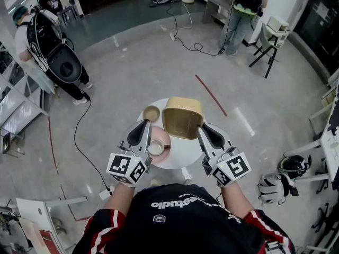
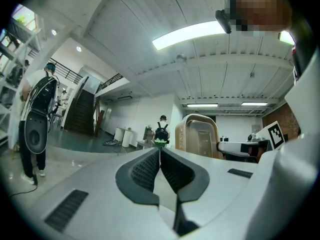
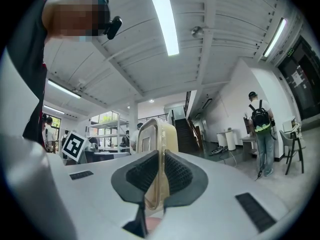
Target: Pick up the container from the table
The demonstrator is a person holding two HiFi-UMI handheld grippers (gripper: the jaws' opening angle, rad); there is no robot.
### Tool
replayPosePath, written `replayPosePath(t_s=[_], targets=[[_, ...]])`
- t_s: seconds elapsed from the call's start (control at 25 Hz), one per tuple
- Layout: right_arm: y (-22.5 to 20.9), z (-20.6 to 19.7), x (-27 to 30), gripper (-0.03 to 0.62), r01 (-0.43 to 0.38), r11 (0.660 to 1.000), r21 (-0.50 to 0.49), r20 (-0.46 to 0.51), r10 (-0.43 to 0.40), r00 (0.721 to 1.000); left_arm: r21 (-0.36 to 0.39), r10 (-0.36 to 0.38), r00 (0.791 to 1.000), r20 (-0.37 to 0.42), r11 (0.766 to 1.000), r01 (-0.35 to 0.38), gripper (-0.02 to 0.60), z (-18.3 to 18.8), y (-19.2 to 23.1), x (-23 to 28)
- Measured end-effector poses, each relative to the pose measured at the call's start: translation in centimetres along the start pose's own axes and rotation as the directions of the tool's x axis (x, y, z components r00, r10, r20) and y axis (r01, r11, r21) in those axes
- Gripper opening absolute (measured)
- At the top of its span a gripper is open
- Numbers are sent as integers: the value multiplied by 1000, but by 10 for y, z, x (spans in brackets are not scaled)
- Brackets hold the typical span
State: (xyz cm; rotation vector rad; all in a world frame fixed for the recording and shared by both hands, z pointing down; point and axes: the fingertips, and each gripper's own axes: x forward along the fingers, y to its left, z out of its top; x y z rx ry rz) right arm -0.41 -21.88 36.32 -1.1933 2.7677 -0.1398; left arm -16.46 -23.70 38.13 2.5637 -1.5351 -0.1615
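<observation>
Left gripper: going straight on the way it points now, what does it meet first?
Probably nothing near: the left gripper, shut and empty, points level into open room. The container is right of its line; a person stands far beyond, though depth is unclear.

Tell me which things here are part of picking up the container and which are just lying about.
Part of the job:
container, clamped by its rim in the right gripper
table

Just lying about:
small bowl
pink plate
cup on that plate
</observation>
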Motion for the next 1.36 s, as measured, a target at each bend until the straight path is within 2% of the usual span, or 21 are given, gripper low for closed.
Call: replayPosePath(t_s=[1.36], targets=[[9, 1, -5, 52, -35, 999, -25, 24, 36, 999, -29, 17, 1000, -1, 999, -17, 26, -9, -2, -6]])
